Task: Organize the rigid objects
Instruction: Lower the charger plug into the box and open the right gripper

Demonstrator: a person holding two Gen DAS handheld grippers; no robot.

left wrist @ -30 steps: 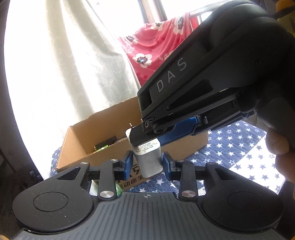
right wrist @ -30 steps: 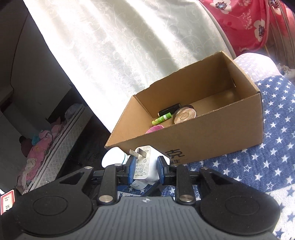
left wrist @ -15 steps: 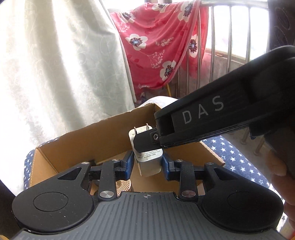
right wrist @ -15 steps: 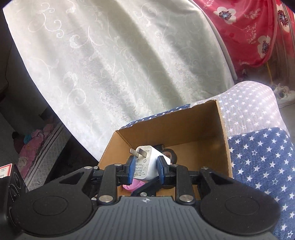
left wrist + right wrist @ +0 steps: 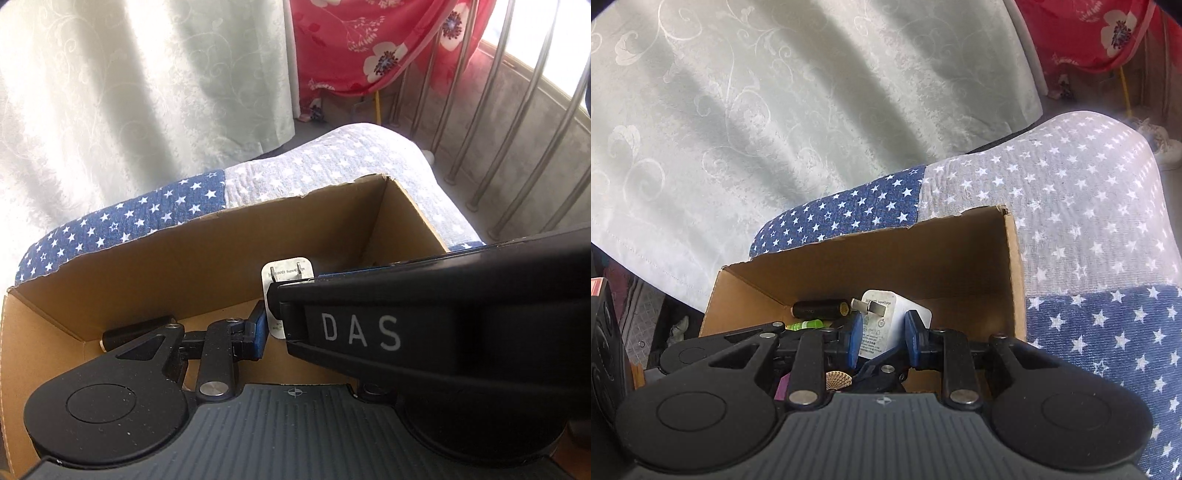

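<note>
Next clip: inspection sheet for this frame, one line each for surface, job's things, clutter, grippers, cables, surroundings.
Surface: star-print cloth, blue and grey patches.
Job's things: white charger held over the open cardboard box; inside, a black cylinder, a green battery and a ribbed gold disc.
Clutter: nothing seen.
Grippers: right gripper and left gripper both shut on the charger.
Cables: nothing seen.
Surroundings: white curtain, red floral fabric, metal railing.

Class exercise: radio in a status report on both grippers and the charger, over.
Both grippers, left gripper and right gripper, shut on white wall charger. Charger over open cardboard box. Black cylinder and green battery beneath; drop spot unobstructed.
</note>
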